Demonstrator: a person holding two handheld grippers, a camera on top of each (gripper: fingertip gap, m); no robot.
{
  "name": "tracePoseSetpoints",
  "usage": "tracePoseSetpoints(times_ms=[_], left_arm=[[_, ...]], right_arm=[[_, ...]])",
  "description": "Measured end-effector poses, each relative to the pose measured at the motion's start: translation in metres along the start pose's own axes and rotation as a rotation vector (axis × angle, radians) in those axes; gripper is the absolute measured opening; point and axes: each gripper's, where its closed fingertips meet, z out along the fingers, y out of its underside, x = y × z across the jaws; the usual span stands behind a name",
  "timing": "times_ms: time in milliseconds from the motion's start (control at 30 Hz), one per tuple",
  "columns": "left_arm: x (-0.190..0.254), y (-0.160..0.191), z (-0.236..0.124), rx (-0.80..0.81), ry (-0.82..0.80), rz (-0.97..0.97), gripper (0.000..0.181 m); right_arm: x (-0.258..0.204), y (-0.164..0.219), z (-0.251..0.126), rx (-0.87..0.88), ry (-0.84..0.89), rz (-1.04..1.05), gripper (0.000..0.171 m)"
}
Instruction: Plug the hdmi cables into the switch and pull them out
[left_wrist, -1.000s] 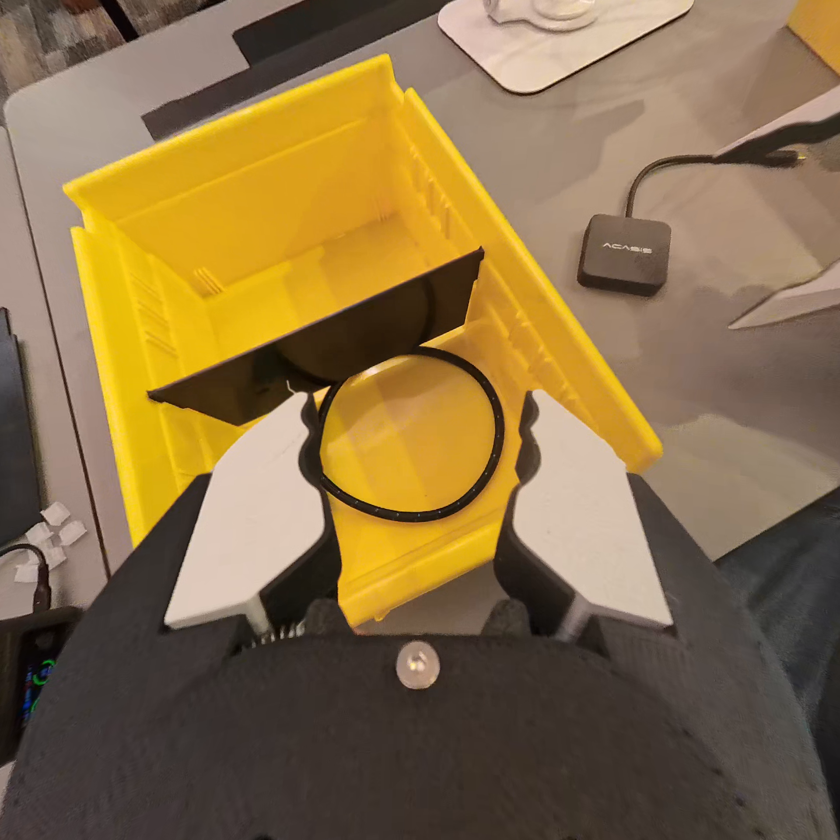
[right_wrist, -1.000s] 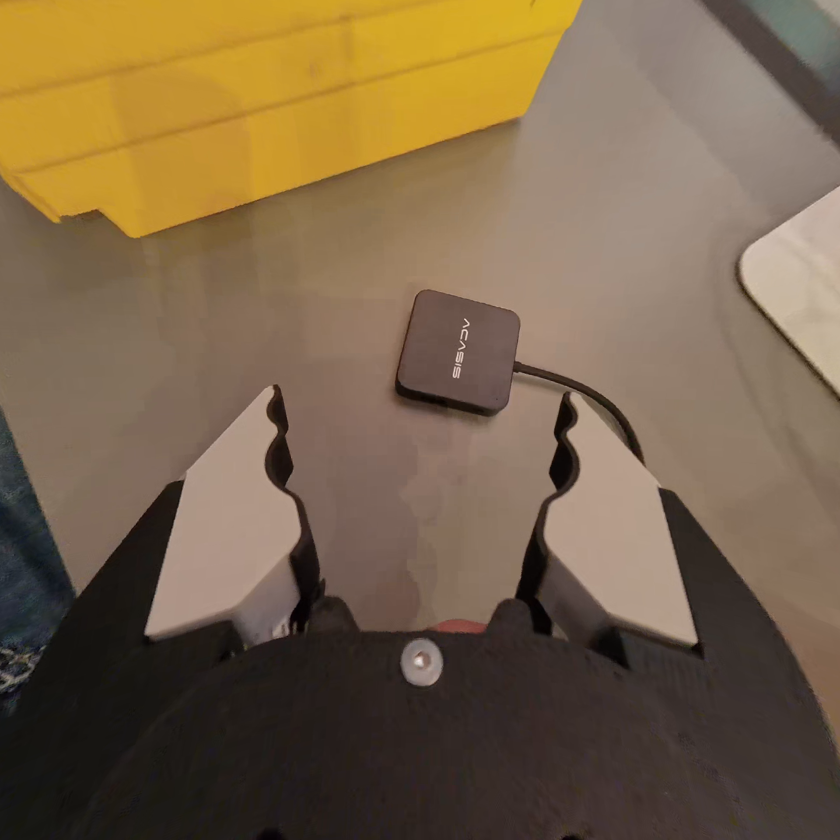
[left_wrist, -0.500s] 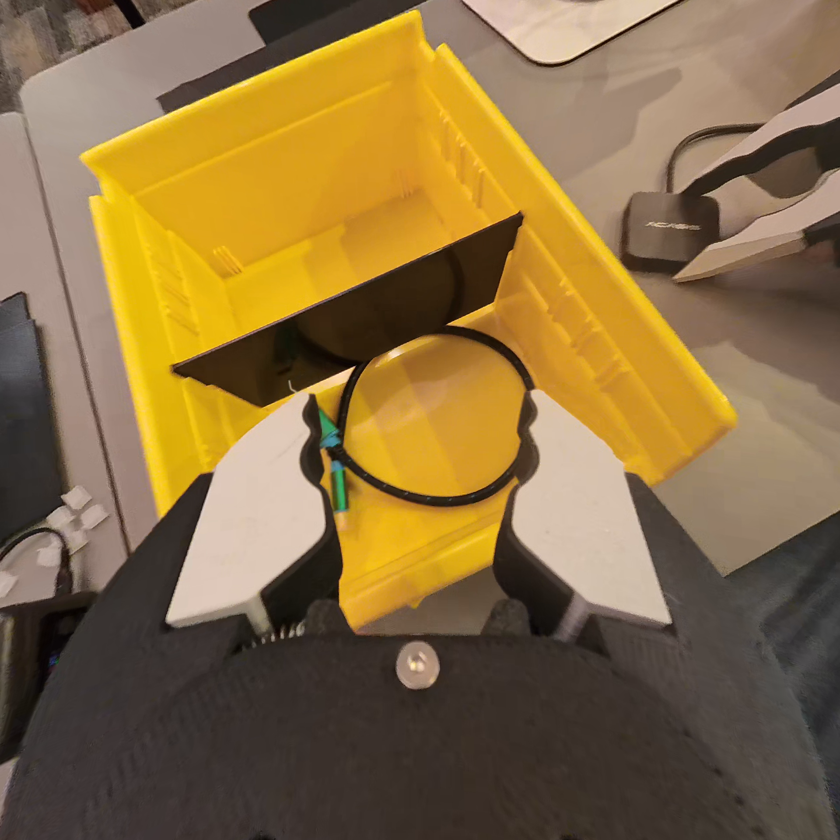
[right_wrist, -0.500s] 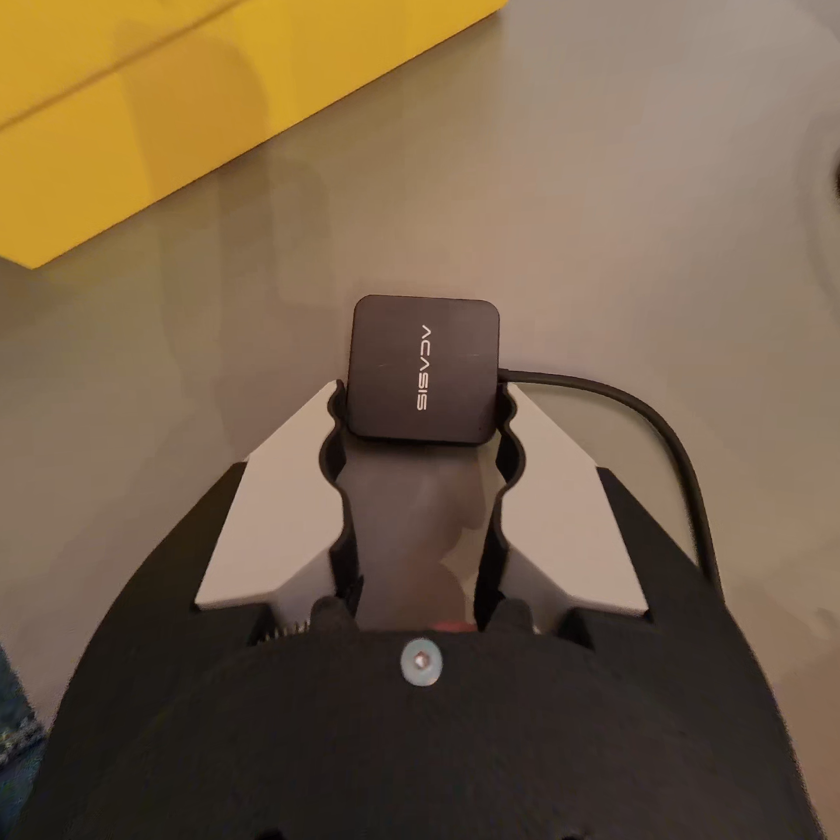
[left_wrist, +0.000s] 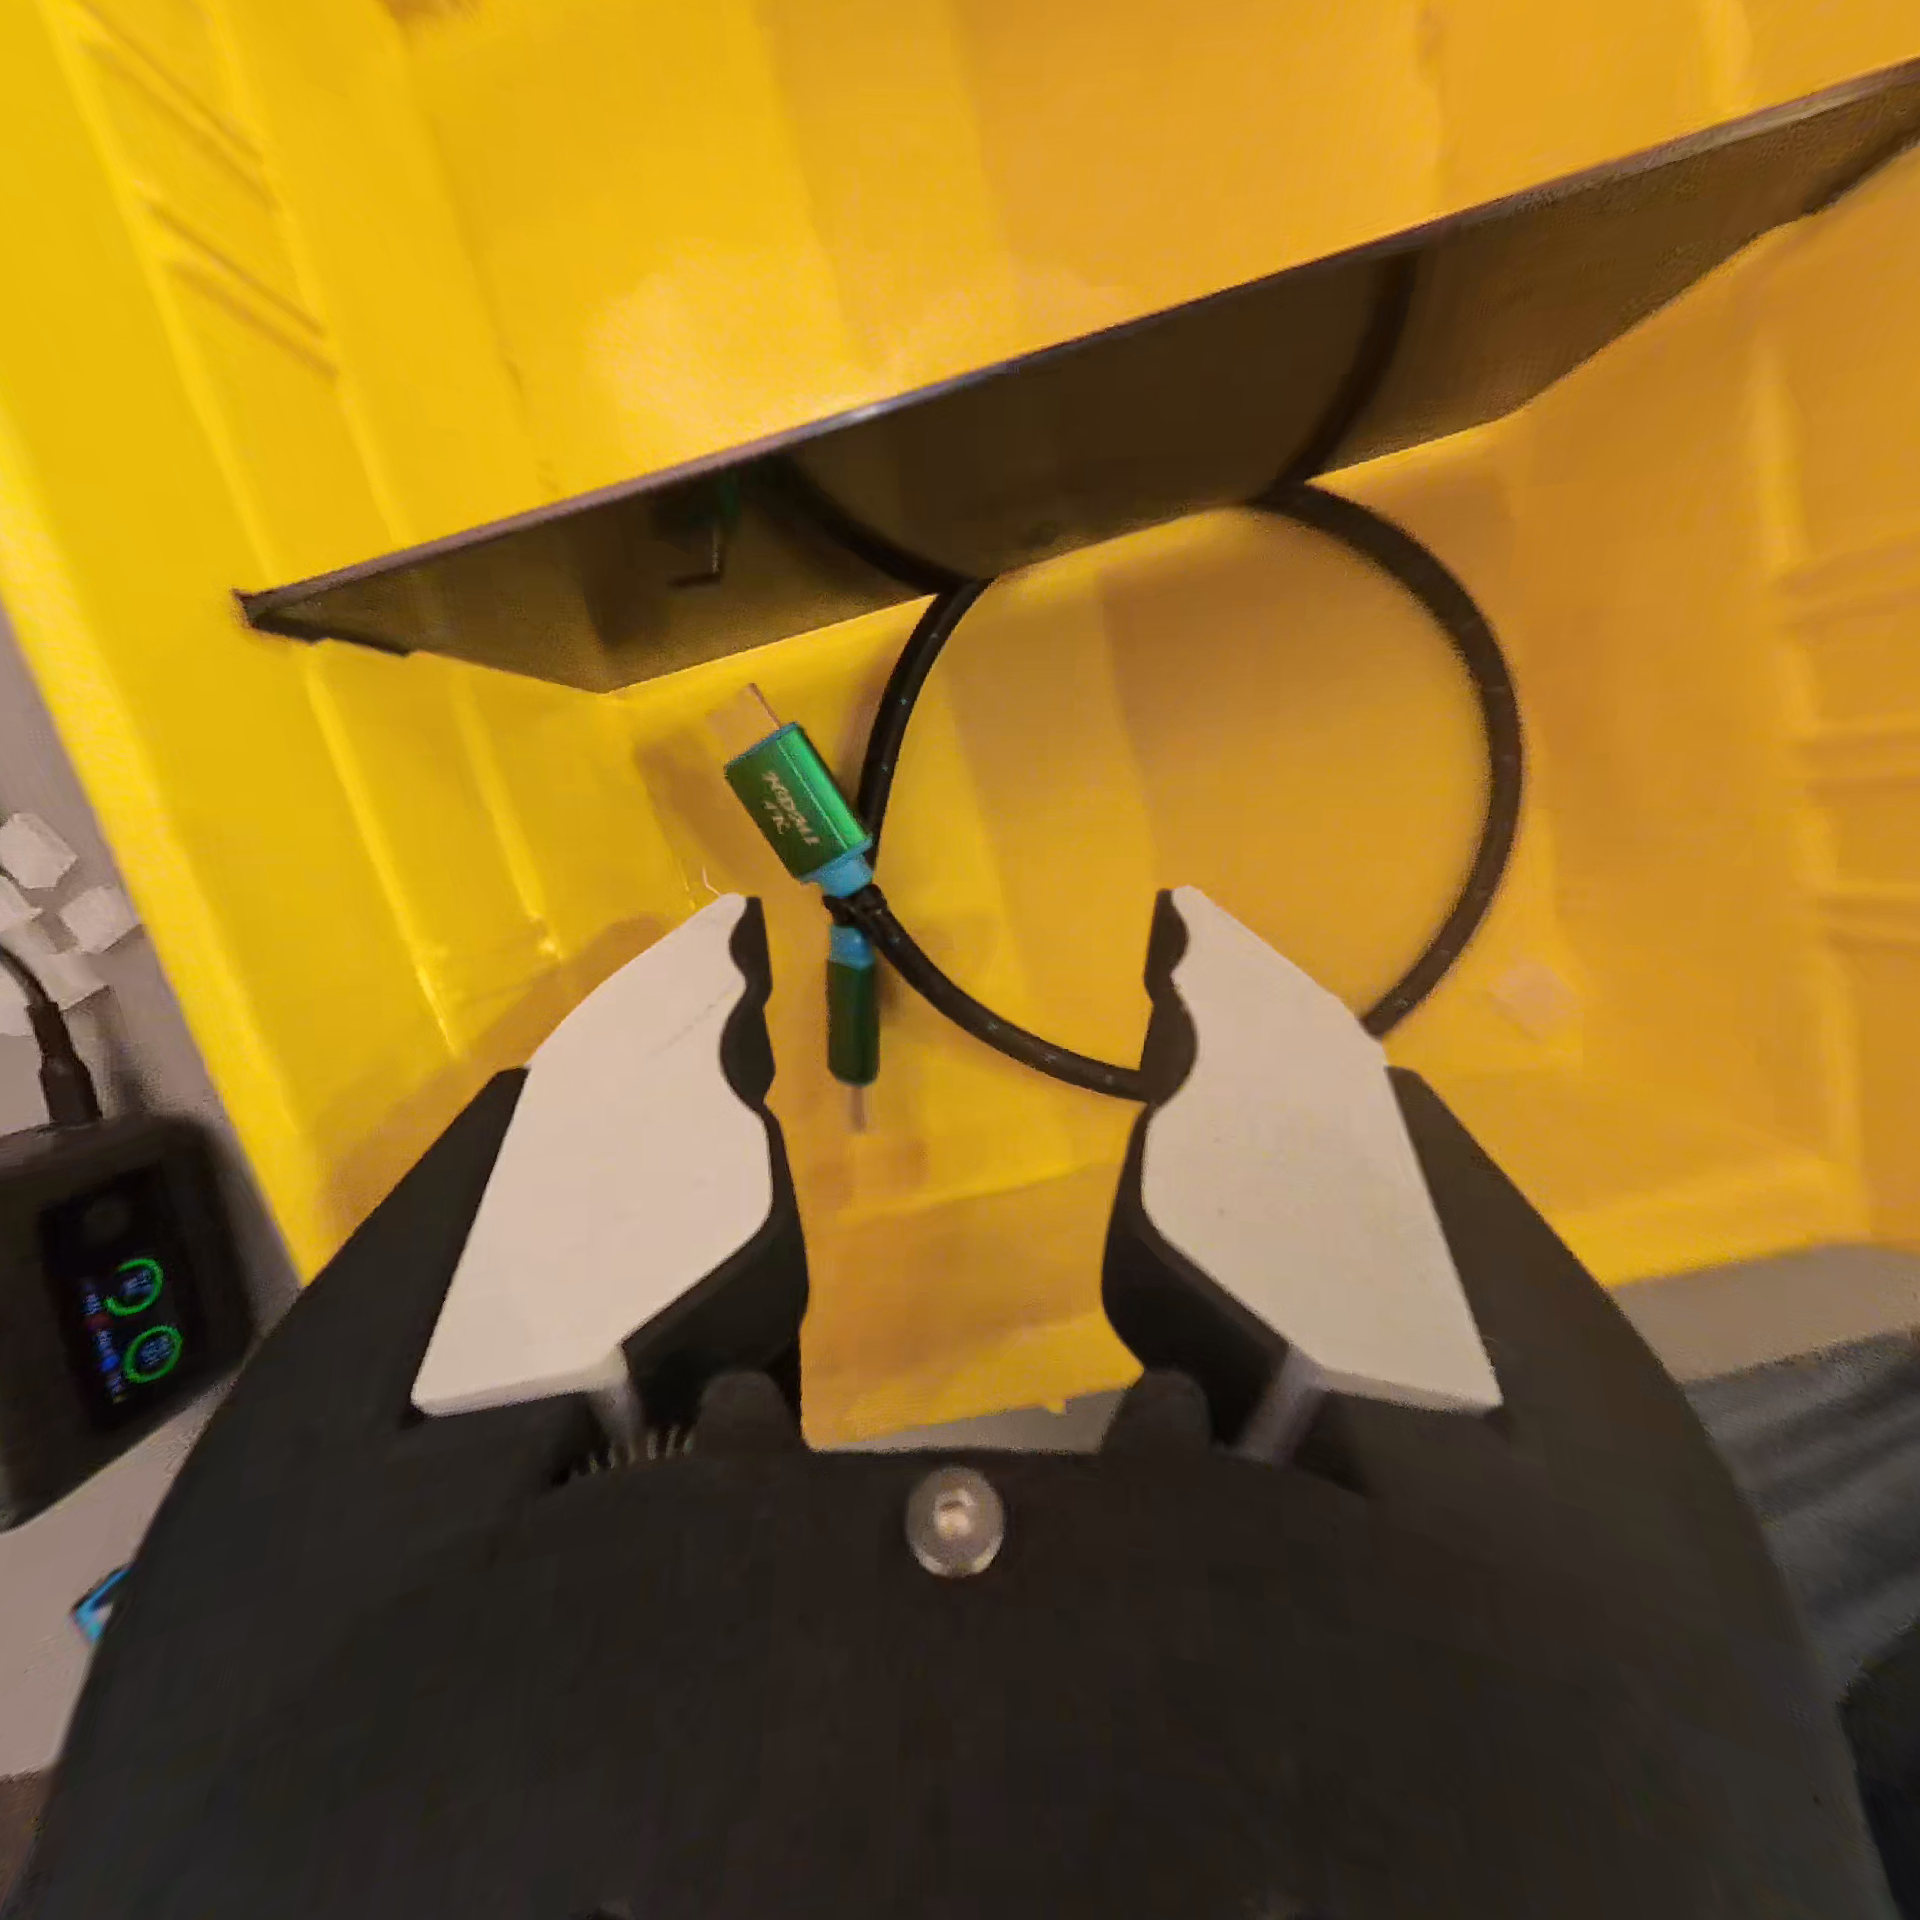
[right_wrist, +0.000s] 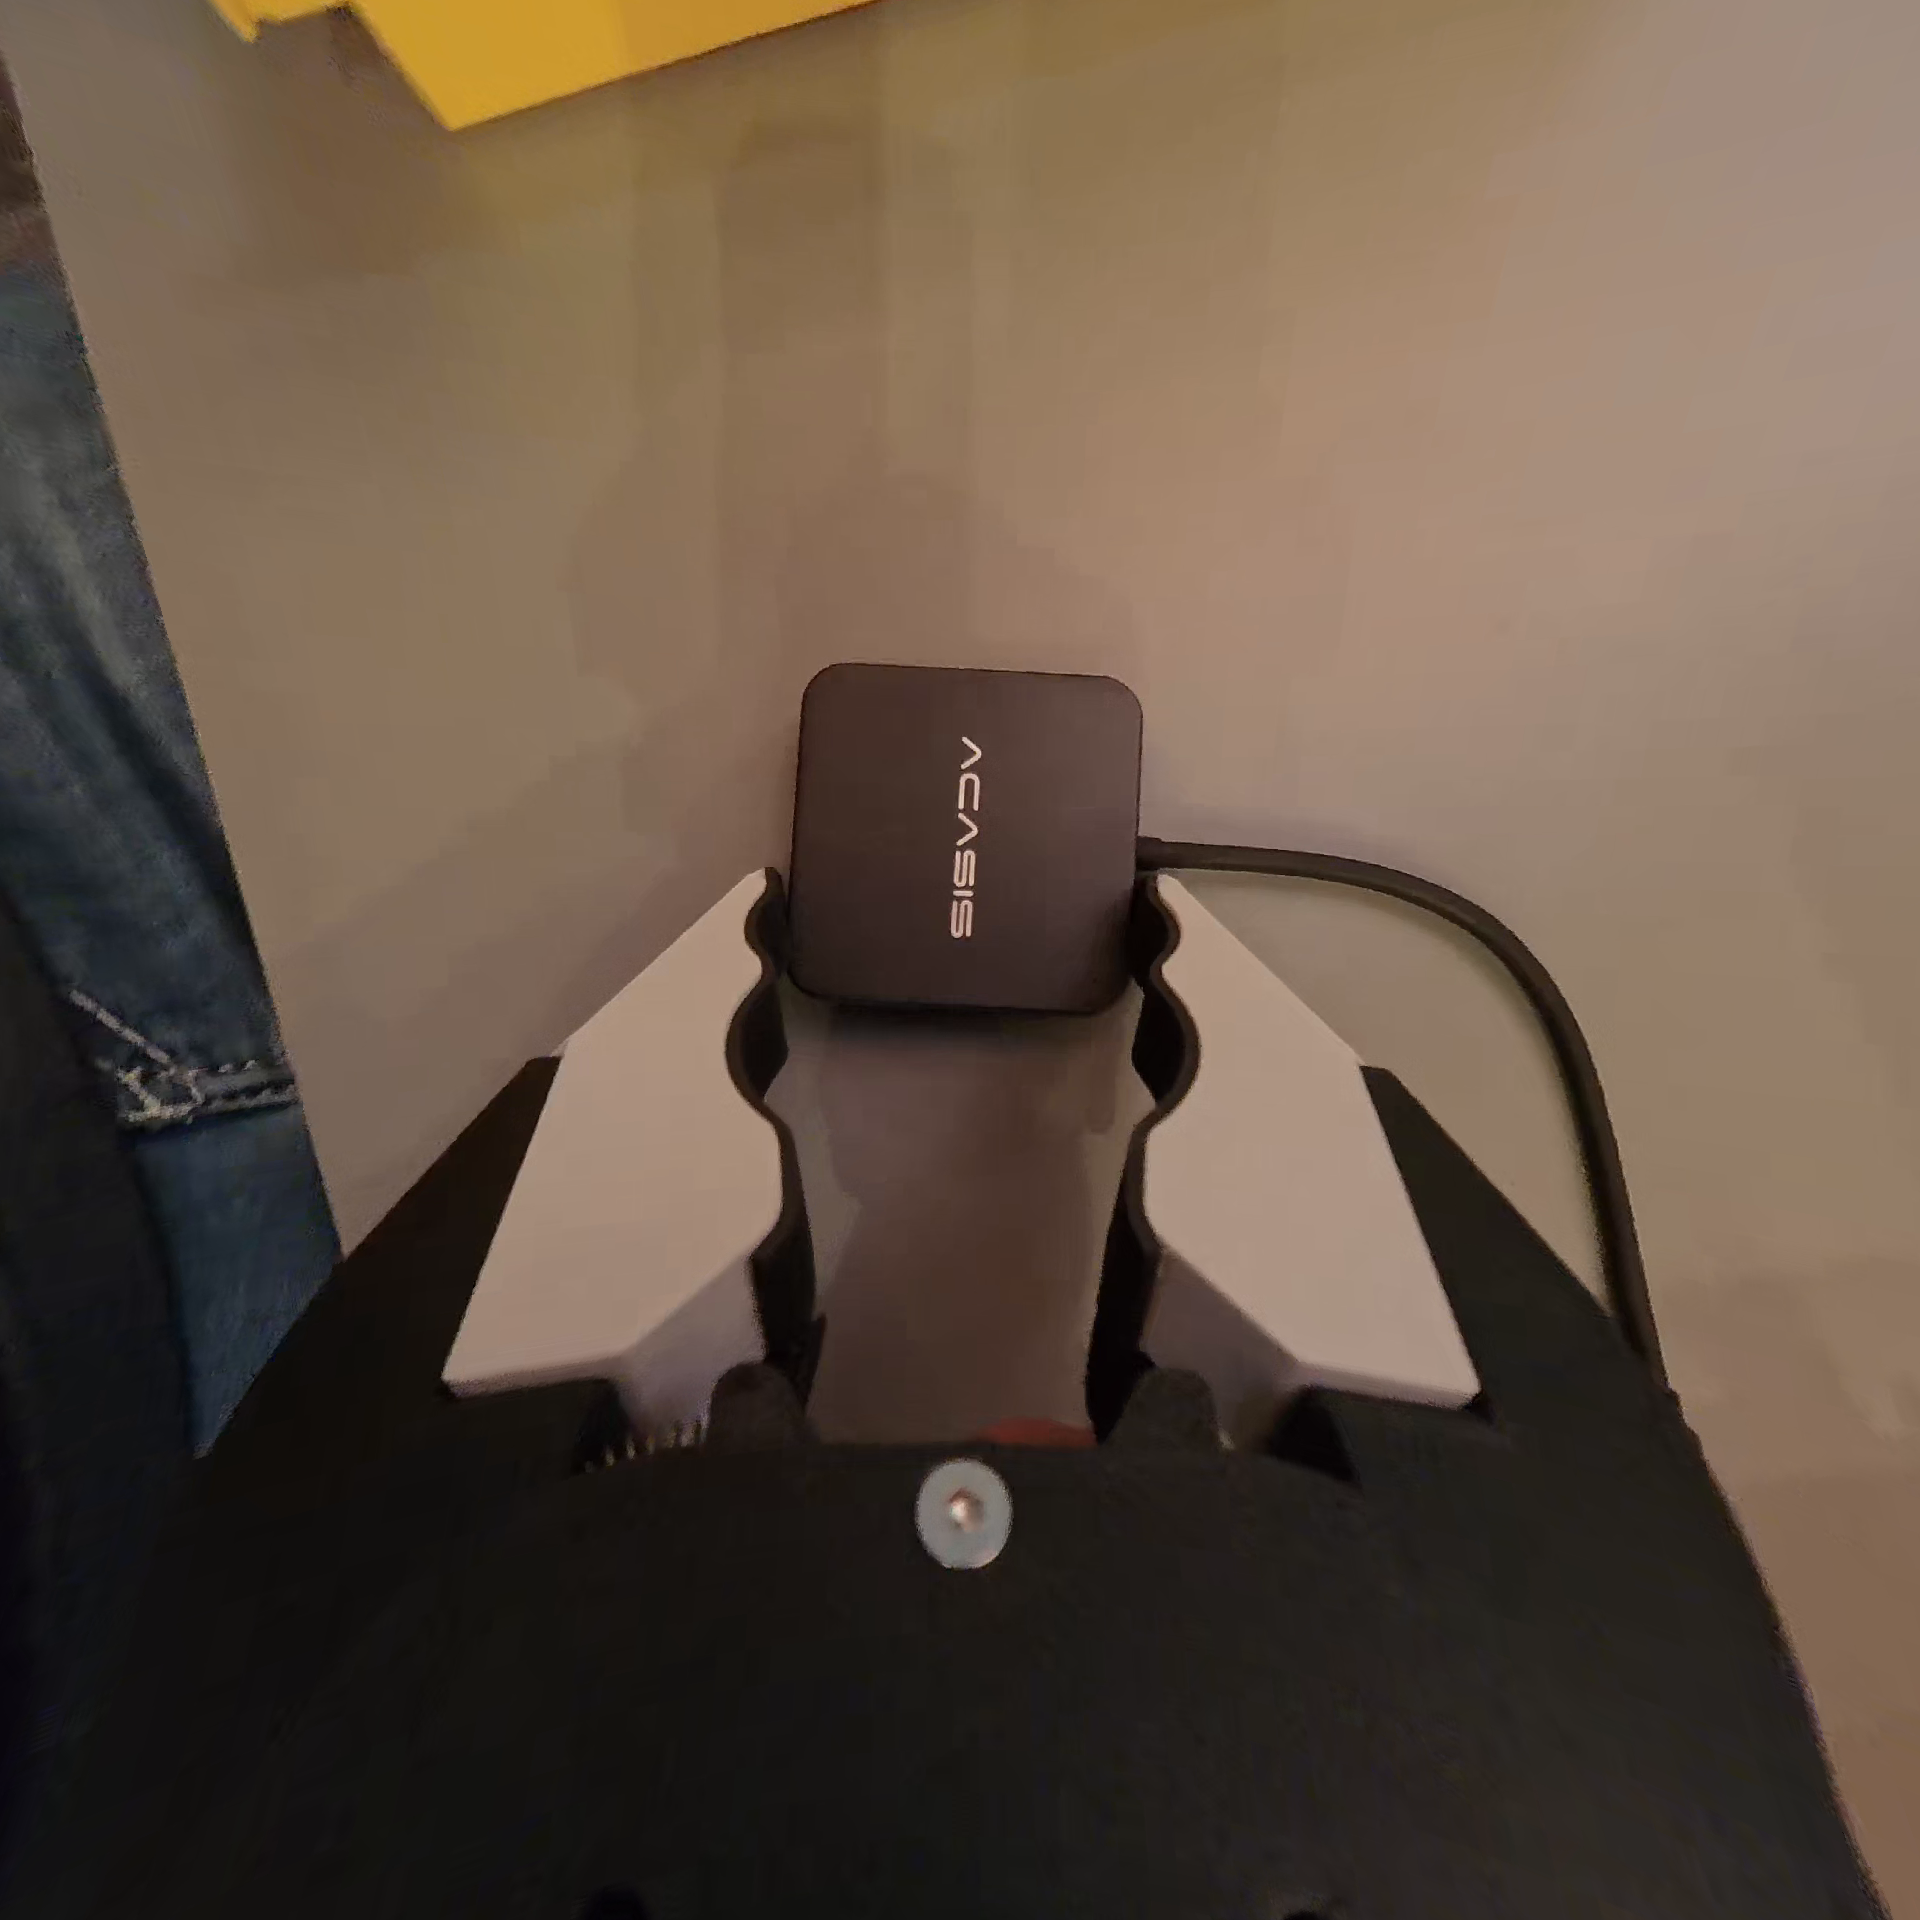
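Observation:
In the left wrist view a black braided HDMI cable (left_wrist: 1496, 790) lies coiled in the near compartment of a yellow bin (left_wrist: 416, 312). Its two green plugs cross near the left: one (left_wrist: 795, 816) points up-left, the other (left_wrist: 852, 1023) points down. My left gripper (left_wrist: 956, 904) is open just above them. The lower plug and part of the cable lie between the fingers, and the pads do not press on them. In the right wrist view my right gripper (right_wrist: 961, 881) is shut on the near half of the black square switch (right_wrist: 966, 831), which lies on the grey table (right_wrist: 623, 520).
A black divider (left_wrist: 1039, 457) crosses the bin behind the cable. The switch's own black lead (right_wrist: 1455, 904) curves off to the right. A black device with a lit screen (left_wrist: 104, 1330) sits left of the bin. The bin's corner (right_wrist: 582, 52) and a person's jeans (right_wrist: 94, 727) show near the switch. Across from one pair of fingers to the other is roughly 30 centimeters.
My left gripper has dropped into the bin towards the green plugs and narrowed a little. My right gripper moved onto the switch, closed on it, and still holds it.

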Motion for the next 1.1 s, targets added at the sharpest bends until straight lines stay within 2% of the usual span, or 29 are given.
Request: tracePoseSetpoints(times_ms=[167,233,300,367,500,567,633,733,933,1100], left_arm=[[-0.009,0.013,0.026,-0.154,-0.03,-0.044,0.062],[-0.011,0.012,0.031,-0.154,-0.032,-0.059,0.045],[-0.016,0.009,0.032,-0.132,-0.037,-0.069,0.018],[-0.015,0.008,0.033,-0.107,-0.013,-0.082,0.014],[-0.019,-0.002,0.023,-0.025,-0.071,-0.009,0.012],[-0.021,-0.01,0.01,0.029,-0.107,0.028,0.012],[-0.021,-0.024,-0.011,0.099,-0.189,0.104,0.012],[-0.007,-0.042,-0.045,0.186,-0.217,0.172,0.012],[0.015,-0.067,-0.108,0.349,-0.288,0.328,0.012],[0.047,-0.099,-0.176,0.493,-0.403,0.478,0.012]], right_arm=[[-0.007,0.006,-0.005,-0.015,-0.047,-0.038,0.063],[-0.007,0.008,-0.006,-0.025,-0.046,-0.043,0.063],[-0.008,0.008,-0.006,-0.023,-0.05,-0.046,0.063],[-0.008,0.008,-0.007,-0.023,-0.048,-0.049,0.063],[-0.006,0.003,-0.013,0.009,-0.041,-0.045,0.062],[-0.006,-0.005,-0.02,0.058,-0.043,-0.043,0.057],[-0.009,-0.013,-0.028,0.11,-0.069,-0.027,0.06],[-0.004,-0.02,-0.04,0.168,-0.062,-0.005,0.059],[-0.002,-0.022,-0.05,0.211,-0.028,0.002,0.074],[-0.012,-0.04,-0.065,0.299,-0.008,-0.072,0.077]])
